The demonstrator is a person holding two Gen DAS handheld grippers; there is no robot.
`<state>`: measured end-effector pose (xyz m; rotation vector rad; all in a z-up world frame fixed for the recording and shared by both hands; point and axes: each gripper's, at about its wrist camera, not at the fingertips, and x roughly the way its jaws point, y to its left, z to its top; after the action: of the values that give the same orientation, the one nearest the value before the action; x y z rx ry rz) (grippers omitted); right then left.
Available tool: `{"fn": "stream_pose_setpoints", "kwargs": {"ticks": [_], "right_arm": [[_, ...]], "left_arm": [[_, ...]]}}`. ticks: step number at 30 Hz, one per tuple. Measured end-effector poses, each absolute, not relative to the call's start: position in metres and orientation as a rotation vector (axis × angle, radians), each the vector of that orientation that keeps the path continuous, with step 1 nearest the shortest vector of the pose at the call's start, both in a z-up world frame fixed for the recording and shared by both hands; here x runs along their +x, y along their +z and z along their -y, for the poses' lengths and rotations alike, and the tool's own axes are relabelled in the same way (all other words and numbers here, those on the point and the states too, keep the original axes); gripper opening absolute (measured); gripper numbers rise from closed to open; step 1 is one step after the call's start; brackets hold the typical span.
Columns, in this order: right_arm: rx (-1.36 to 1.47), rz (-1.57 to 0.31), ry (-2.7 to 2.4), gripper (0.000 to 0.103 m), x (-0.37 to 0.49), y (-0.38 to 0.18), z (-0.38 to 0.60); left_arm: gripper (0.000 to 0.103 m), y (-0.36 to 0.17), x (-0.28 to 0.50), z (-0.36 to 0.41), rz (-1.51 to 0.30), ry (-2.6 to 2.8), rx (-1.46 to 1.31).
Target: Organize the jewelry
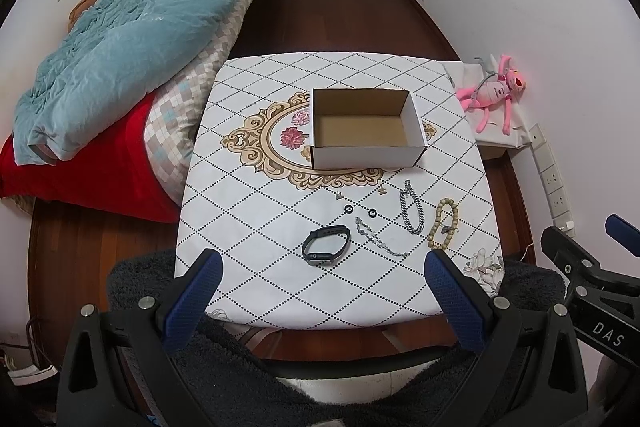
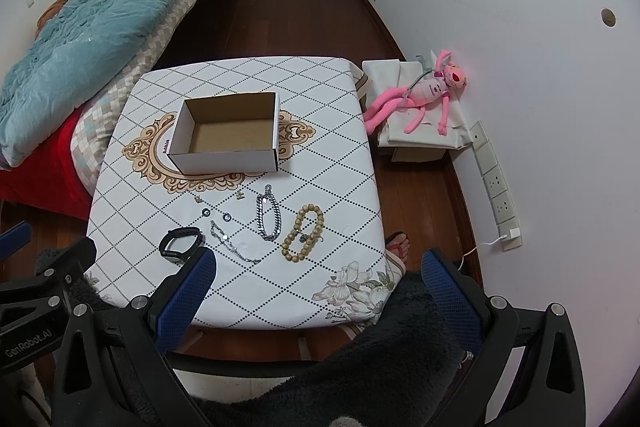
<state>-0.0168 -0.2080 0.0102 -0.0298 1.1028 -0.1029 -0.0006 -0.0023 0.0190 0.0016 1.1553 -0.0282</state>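
An open, empty cardboard box stands mid-table. In front of it lie a black wristband, a thin silver chain, a thick silver chain bracelet, a wooden bead bracelet, two small black rings and two small earrings. My left gripper is open and empty, held above the table's near edge. My right gripper is open and empty, over the near right corner.
The table has a white diamond-patterned cloth. A bed with a blue quilt lies to the left. A pink plush toy rests on a covered box to the right. Wall sockets run along the right wall.
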Motion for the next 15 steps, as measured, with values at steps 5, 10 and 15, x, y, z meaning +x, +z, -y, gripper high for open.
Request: {"fn": "stream_pose_setpoints", "kwargs": {"ticks": [5, 10, 15], "right_arm": [[-0.028, -1.101, -0.102, 0.103, -0.0183, 0.0127, 0.2084], [-0.028, -1.100, -0.102, 0.103, -0.0184, 0.0127, 0.2083], [-0.026, -1.097, -0.102, 0.103, -0.0184, 0.0139, 0.2069]], "left_arm": [[0.103, 0.0188, -0.0020, 0.0015, -1.155, -0.028, 0.002], [0.103, 0.0191, -0.0025, 0.0005, -1.149, -0.029, 0.001], [0.103, 0.0193, -0.0021, 0.0006, -1.147, -0.032, 0.001]]}}
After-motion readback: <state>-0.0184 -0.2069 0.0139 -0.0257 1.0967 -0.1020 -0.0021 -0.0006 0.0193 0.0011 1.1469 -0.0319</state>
